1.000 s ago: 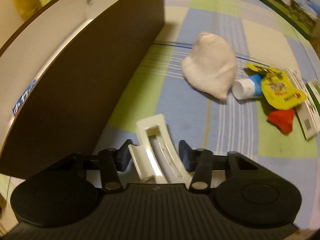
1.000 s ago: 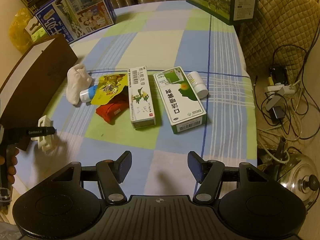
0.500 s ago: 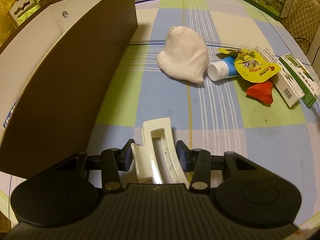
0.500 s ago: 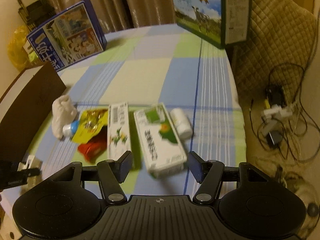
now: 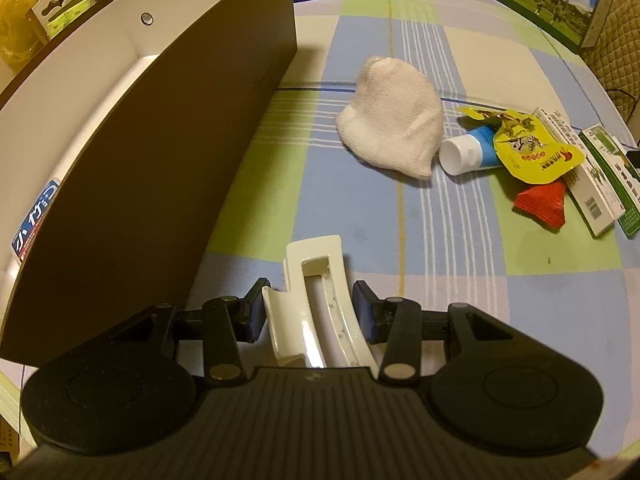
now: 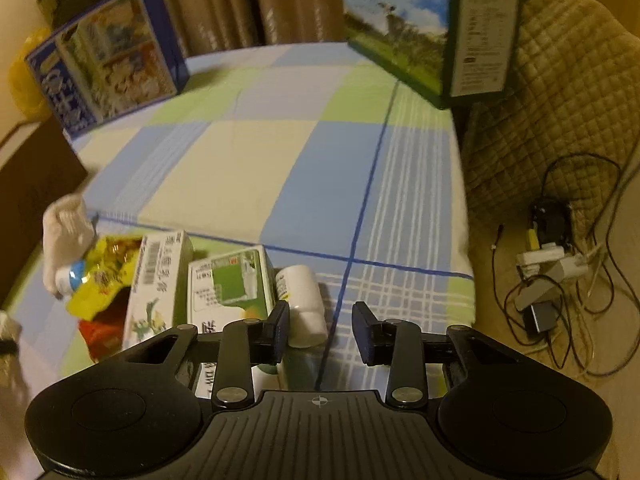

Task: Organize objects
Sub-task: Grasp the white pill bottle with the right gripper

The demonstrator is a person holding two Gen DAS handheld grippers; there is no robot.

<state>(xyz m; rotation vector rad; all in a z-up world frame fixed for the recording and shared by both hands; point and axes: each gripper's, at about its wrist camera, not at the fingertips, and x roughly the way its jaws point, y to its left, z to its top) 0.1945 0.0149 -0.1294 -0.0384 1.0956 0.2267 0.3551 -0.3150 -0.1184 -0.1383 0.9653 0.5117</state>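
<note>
One hair clip [image 5: 316, 300] – btwn left hand-held gripper [image 5: 311, 310] pads.

Gripper body hides the clip's [image 5: 316, 300] near end.

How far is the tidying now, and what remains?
Early stage. Done: one flat item lies in the brown box. In hand: left gripper holds a white hair clip. Left: sock, tube, packets and cartons. Right gripper is open.
</note>
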